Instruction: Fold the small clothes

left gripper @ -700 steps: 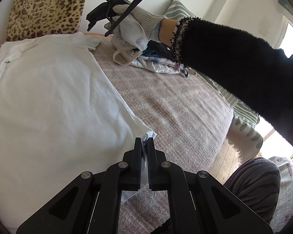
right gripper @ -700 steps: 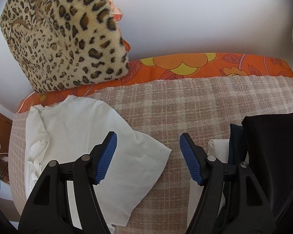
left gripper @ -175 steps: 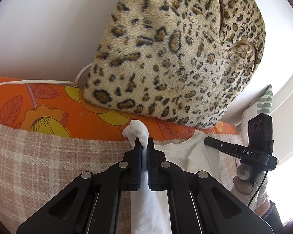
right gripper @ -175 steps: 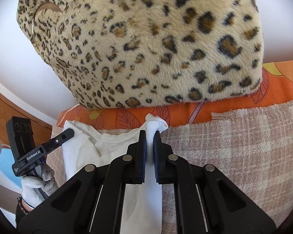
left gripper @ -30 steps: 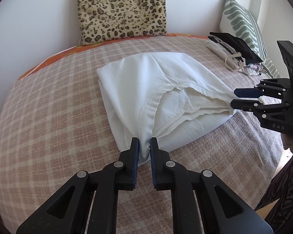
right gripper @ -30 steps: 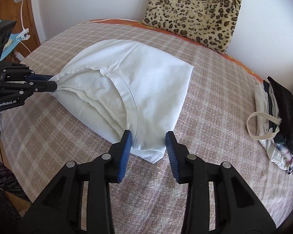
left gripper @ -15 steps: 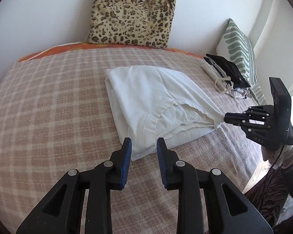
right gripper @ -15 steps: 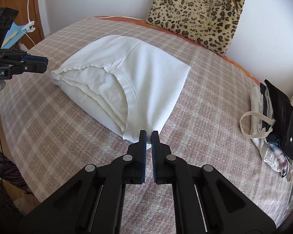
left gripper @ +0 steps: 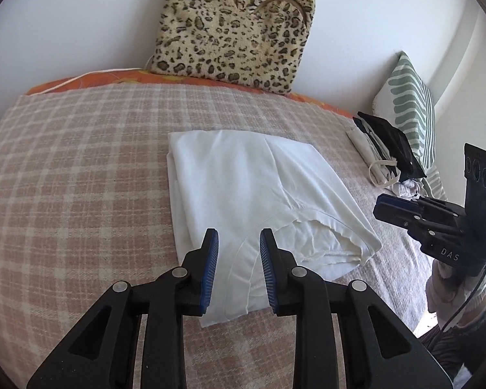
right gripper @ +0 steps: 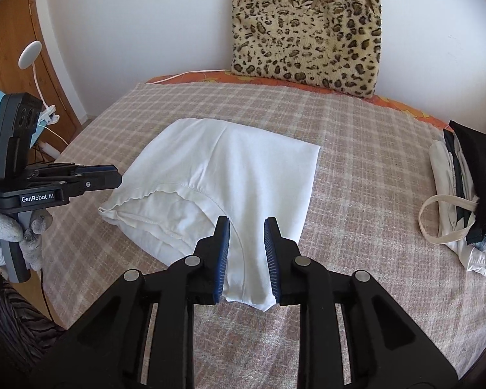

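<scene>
Left wrist view: the left gripper (left gripper: 236, 251) is seen spread apart above the near corner of the folded white garment (left gripper: 243, 188), with nothing pinched between its blue pads. The garment lies flat near the middle of the checked blanket (left gripper: 74, 178), its hemmed opening turned toward the near edge. Wide bare blanket is left on its left side and behind it, up to the leopard-print cushion (left gripper: 233, 29) propped against the white wall. To the garment's right a narrower strip of blanket is left before the right gripper (left gripper: 382, 206), held in a gloved hand (left gripper: 447, 288). Beyond that, a stack of folded clothes (left gripper: 382, 152) rests beside a green striped pillow (left gripper: 411, 110).

In the right wrist view, the right gripper (right gripper: 247, 253) is shown with its jaws opening over the garment's other near corner, the cloth lying below them, apparently not gripped. An orange floral sheet (right gripper: 411, 111) is exposed along the blanket's far edge, and wooden furniture (right gripper: 13, 42) stands at the left.
</scene>
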The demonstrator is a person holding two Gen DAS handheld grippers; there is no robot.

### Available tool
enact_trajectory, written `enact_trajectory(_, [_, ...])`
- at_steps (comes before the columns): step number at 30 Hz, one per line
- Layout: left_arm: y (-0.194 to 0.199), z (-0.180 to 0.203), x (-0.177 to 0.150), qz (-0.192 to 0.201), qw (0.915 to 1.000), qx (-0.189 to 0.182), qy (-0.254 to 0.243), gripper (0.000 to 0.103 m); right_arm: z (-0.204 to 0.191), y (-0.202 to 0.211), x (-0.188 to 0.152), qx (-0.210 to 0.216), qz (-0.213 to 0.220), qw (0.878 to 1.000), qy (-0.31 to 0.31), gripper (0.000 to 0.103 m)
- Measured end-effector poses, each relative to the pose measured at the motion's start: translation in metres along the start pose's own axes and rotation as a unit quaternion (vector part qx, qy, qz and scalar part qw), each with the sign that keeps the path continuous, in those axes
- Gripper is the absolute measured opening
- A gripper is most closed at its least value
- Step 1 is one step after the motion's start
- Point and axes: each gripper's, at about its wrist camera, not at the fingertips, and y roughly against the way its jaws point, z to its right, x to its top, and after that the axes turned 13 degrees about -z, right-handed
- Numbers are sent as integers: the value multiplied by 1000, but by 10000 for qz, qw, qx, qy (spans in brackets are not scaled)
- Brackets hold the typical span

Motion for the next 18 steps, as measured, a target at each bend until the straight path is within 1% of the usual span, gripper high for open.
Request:
enact_trajectory(3, [-13, 5, 13, 26, 9999, -12, -109, 25, 8, -13, 20, 243, 22, 9995, -220, 23])
enact_trajectory(5, [-24, 11, 17, -21, 9994, 157, -299, 25, 14, -23, 35, 380, -5, 9986, -361, 23])
enact_trajectory(7, [-36, 12, 18, -229, 9986, 214, -417, 25, 19, -31, 49, 473, 39, 9976, -496, 23])
enact_trajectory(10, [-52, 11, 10, -548, 9965, 320, -536, 25, 23, -48, 67, 819, 32, 9947, -621, 23])
enact_trajectory(11, [-51, 12, 5, -474, 9958, 389, -675, 25, 23, -56, 72, 830, -14, 9945, -633, 23])
enact_trajectory(13, [-49, 13, -1, -473, 9937, 483, -889, 25, 21, -74, 75, 713, -189, 9958, -549, 23])
enact_trajectory(14, [-46, 11, -3, -492, 9937, 459, -893, 25, 19, -85, 75, 561, -377, 9968, -432, 23])
enact_trajectory(16, [-39, 5, -3, -565, 9948, 318, -781, 25, 14, -102, 68, 103, -818, 9965, -168, 23])
enact_trajectory(18, [-27, 0, 0, -509, 9957, 347, -686, 25, 13, -98, 67, 59, -849, 9964, 4, 23])
